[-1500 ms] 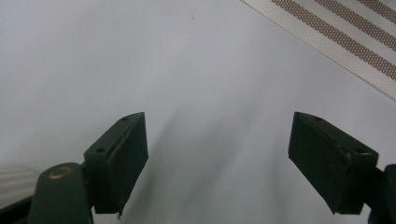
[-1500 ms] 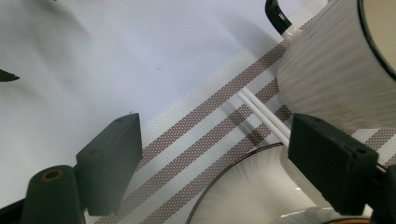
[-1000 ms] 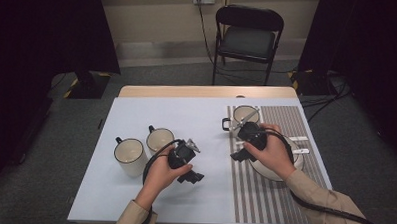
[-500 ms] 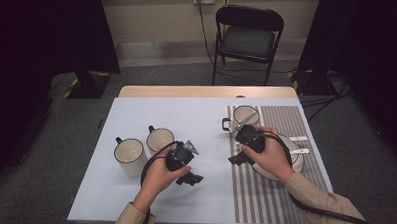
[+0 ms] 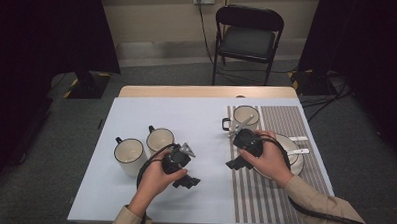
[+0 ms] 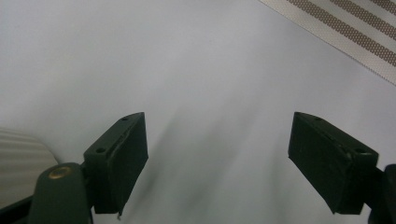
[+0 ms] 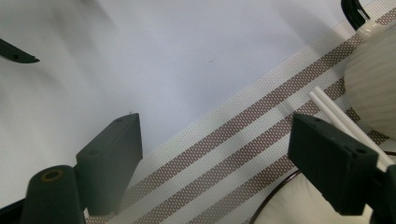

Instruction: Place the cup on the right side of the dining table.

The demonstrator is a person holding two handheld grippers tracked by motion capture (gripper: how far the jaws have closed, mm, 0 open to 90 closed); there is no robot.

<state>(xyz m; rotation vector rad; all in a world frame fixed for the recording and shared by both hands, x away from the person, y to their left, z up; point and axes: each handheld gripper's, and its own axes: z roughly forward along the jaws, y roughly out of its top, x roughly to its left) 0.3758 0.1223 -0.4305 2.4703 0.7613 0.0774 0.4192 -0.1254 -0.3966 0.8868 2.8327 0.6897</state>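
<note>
Your left gripper [image 5: 186,181] rests low over the pale blue cover of the desk [image 5: 201,117], in front of the two cream mugs. Its fingers [image 6: 116,161] stand well apart with nothing between them, just bare blue surface beneath. The nearer mug [image 5: 160,139] is just behind your left hand [image 5: 156,178], and the second mug [image 5: 129,153] stands beside it, farther left; both are upright with dark rims and dark handles.

Your right gripper [image 5: 234,164] sits at the left edge of the striped placemat [image 5: 268,194], with your right hand [image 5: 270,162] over the cream plate [image 5: 296,163]. Its fingers [image 7: 109,158] are also spread wide and hold nothing; through the gap you see brown and white stripes. In the right gripper view the plate's dark rim curves just below the right finger, a pair of white sticks [image 7: 334,112] crosses the mat beside it, and the ribbed wall of a third mug [image 7: 373,79] rises at the right edge. From above, that third mug [image 5: 246,116] stands upright on the placemat just beyond your right hand.

No brand, label or writing can be read on any mug, the plate or the mat.
</note>
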